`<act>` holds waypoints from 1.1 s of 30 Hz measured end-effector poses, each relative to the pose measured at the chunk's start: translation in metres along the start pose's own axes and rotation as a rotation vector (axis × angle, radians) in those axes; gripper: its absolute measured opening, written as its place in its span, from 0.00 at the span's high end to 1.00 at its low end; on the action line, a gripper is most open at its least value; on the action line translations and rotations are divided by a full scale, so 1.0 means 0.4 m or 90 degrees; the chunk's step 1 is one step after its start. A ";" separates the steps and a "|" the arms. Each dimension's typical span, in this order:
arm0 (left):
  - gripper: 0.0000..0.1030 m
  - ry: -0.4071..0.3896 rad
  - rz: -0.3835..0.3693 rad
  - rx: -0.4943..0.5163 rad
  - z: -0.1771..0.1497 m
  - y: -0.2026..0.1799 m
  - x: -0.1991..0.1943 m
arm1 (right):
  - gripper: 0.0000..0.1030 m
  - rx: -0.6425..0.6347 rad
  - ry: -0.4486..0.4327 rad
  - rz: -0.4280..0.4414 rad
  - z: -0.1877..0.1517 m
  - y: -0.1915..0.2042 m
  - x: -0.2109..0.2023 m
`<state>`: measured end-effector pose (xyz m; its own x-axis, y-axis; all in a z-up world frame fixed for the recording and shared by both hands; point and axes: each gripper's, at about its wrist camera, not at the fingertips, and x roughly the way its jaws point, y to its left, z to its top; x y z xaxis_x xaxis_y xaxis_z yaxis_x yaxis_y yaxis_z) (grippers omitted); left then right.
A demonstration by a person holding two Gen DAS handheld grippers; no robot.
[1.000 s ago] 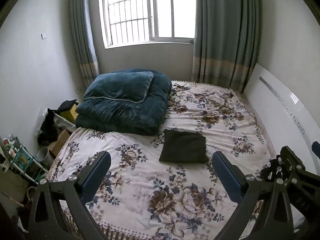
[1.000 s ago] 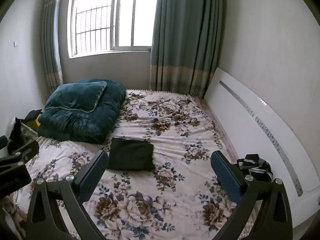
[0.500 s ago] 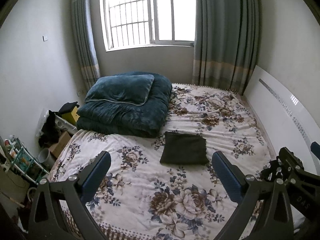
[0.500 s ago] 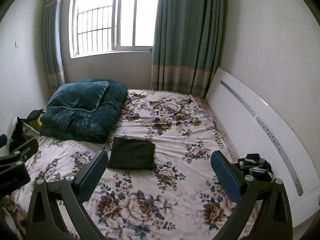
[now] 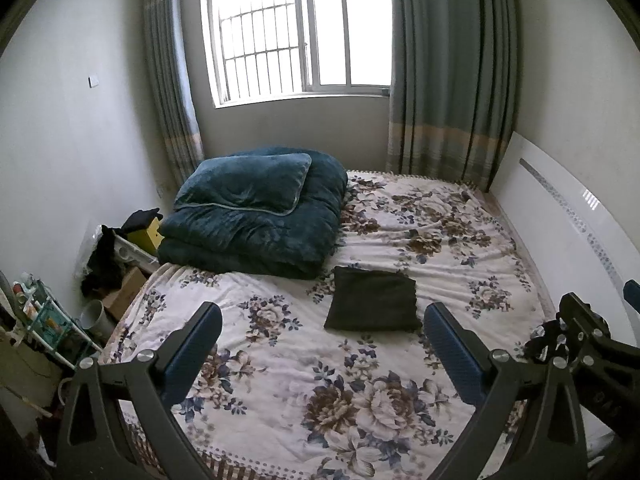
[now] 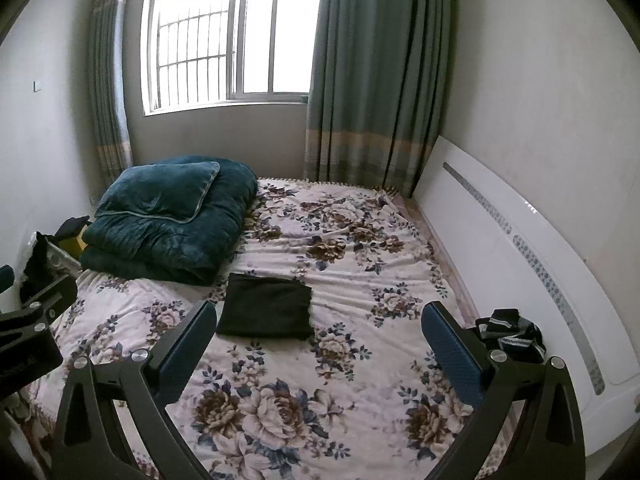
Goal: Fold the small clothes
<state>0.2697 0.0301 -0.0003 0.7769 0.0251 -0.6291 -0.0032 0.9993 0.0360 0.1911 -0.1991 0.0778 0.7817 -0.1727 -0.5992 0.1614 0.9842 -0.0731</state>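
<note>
The left gripper (image 5: 320,344), a black frame with blue-padded fingers, hangs above the near part of a bed, its jaws spread wide apart with nothing between them. The right gripper (image 6: 318,342), of the same build, hangs beside it over the same bed, jaws equally wide apart and holding nothing.

A dark, flat, neatly folded rectangular garment (image 5: 373,299) lies on the floral bedspread (image 5: 304,364), cream with brown and blue roses, near the middle of the bed and beyond both grippers' fingertips; neither tool touches it. Just beyond it and to the left sits a folded dark teal plush quilt (image 5: 256,236) with a matching teal pillow (image 5: 246,186) on top.

On the right edge of the bed, close to the white headboard panel (image 6: 516,256), lies a crumpled heap of black cloth with pale stripes (image 6: 510,334), just beside the right gripper's right finger.

A barred window (image 5: 298,32) with grey-green curtains (image 5: 450,76) fills the far wall. Boxes and a small rack crowd the floor at left.
</note>
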 end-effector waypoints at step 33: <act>0.00 -0.017 0.015 0.016 0.018 0.010 -0.010 | 0.00 -0.013 0.001 0.022 0.023 0.039 -0.011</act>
<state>0.2713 0.0340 0.0080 0.7936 0.0478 -0.6065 -0.0064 0.9975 0.0702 0.1959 -0.1833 0.0867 0.7858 -0.1389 -0.6027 0.1219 0.9901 -0.0692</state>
